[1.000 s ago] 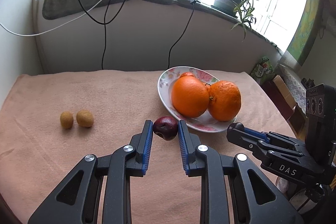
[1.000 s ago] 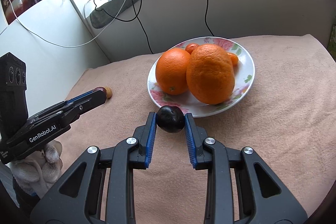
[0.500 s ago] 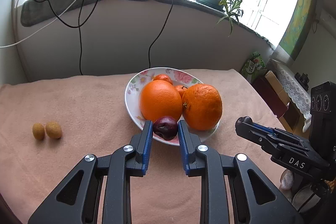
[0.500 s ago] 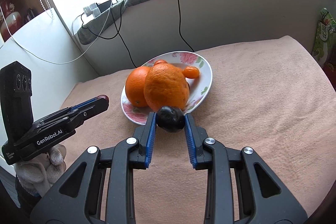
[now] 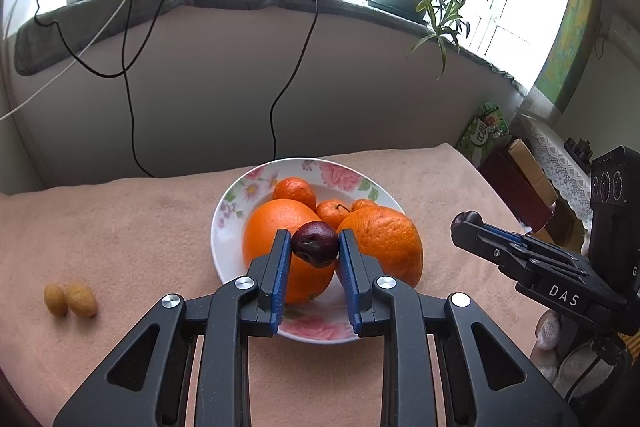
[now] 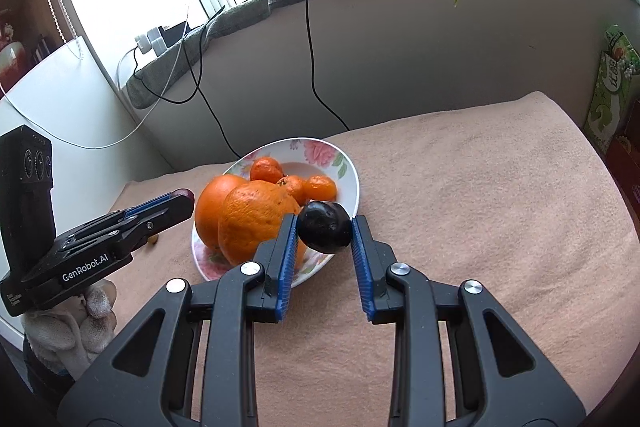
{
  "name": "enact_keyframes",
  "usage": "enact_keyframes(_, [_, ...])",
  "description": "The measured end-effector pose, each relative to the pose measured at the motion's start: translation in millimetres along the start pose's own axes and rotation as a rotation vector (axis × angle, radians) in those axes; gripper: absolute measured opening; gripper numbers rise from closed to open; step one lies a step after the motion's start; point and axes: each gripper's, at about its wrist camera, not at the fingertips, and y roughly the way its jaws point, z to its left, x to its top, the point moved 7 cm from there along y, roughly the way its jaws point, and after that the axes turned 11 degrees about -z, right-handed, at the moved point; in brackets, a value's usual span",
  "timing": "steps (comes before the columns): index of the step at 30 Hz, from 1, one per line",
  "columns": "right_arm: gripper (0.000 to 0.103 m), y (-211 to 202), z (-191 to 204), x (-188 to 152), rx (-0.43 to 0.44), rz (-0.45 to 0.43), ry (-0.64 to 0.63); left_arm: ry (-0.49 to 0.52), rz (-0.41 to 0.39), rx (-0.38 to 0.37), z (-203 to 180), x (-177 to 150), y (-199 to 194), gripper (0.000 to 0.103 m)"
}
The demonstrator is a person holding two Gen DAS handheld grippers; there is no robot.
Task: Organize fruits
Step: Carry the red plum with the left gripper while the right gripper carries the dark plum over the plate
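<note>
A pink-blanketed surface (image 5: 120,239) carries everything, and the flowered bowl (image 5: 240,187) near its far edge serves as the landmark. Inside the bowl sit two large oranges (image 5: 280,227), side by side at the near half, with three small mandarins (image 5: 294,189) behind them toward the far rim. The left claw (image 5: 314,245) hangs over the bowl's near side, closed on a dark red plum (image 5: 315,243) pinched between its blue pads, right in front of the gap between the two oranges. The right claw (image 6: 324,233) is at the bowl's right rim, gripping a nearly black plum (image 6: 325,231) between its pads, just beside the rougher orange (image 6: 256,219). Well left of the bowl, two small yellowish-brown fruits (image 5: 70,299) lie touching each other on the blanket.
</note>
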Motion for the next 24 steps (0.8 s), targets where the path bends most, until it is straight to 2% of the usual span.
enact_keyframes(11, [0.028,38.7,-2.6,18.7,0.033,0.038,-0.023,0.018,0.005,0.006,-3.0,17.0,25.0,0.023])
enact_keyframes(24, [0.028,74.7,9.0,25.1,0.077,0.078,-0.038,0.016,0.015,0.006,-2.1,19.6,39.2,0.023])
